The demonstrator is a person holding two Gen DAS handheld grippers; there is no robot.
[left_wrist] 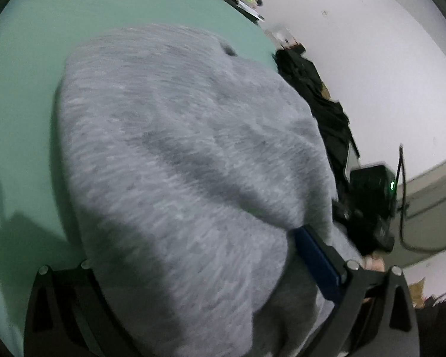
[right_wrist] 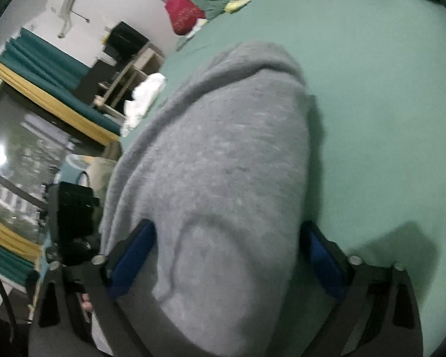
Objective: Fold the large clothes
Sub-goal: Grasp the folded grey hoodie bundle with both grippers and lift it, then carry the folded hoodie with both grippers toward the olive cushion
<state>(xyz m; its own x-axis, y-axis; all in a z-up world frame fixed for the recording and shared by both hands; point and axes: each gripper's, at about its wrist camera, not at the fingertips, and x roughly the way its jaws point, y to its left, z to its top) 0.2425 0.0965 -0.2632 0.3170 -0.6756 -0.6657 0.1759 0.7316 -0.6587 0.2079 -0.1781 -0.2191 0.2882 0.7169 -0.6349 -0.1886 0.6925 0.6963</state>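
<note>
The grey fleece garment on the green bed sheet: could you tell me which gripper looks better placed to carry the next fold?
Probably the right gripper: grey fleece garment sits between both blue pads.

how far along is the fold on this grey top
Done: little that shows; no finished fold is visible, and the grey top drapes in a bunched mound over the green sheet. In hand: cloth fills both tongs, left tongs and right tongs, whose blue pads stand wide apart. Whether either is pinching is unclear. Left: laying it flat and making the folds.
</note>
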